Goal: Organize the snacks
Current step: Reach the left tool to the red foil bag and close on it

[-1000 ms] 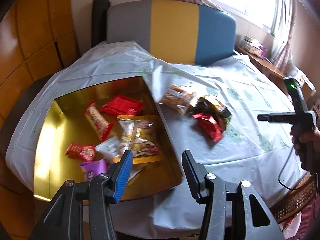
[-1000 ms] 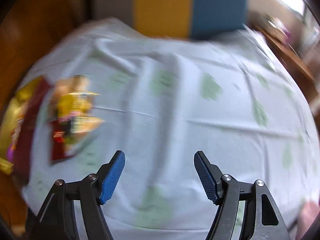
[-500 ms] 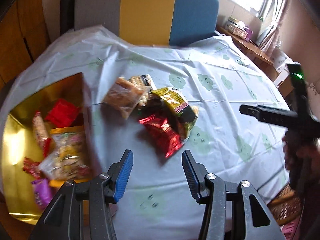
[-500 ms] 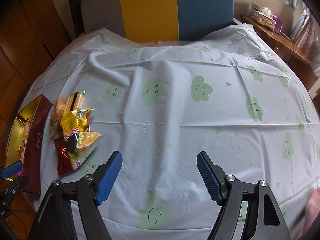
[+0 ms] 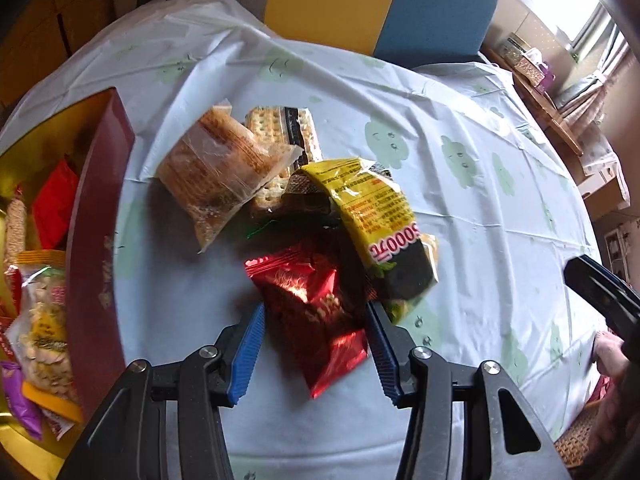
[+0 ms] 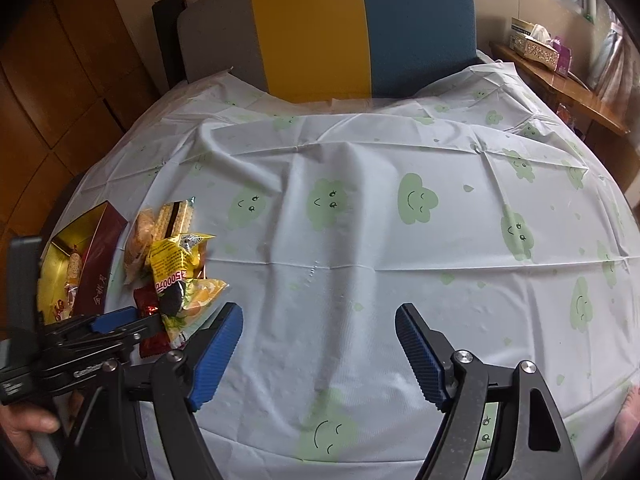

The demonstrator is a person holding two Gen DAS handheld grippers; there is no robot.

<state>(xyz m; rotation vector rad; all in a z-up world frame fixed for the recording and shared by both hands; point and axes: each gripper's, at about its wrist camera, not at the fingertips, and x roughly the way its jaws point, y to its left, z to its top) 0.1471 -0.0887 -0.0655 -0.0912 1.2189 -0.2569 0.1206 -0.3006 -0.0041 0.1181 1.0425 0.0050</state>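
A crinkled red foil snack packet [image 5: 316, 312] now lies between the spread blue fingers of the left gripper [image 5: 316, 344], which has swung away from the gold tray [image 5: 24, 148] over the past second and come down onto the loose pile on the bench [image 5: 480, 208]; the fingers stand open on either side of the packet, not yet closed on it, so a pickup looks set to follow. The packet sits at the near edge of the heap, partly under a glossy yellow-and-black bag [image 5: 384, 220], with a clear-wrapped brown biscuit pack [image 5: 216, 168] and a sleeve of pale crackers [image 5: 280, 128] behind. To the left, the tray's maroon wall [image 5: 100, 216] bounds a shiny gold interior already holding several wrapped snacks. The right gripper [image 6: 318, 356], fingers wide apart and empty, has steadied over bare cloth, well clear of the pile. A thin, creased white tablecloth [image 6: 360, 240] printed with green smiling clouds covers the bench, and a grey, yellow and blue padded chair [image 6: 360, 28] stands beyond
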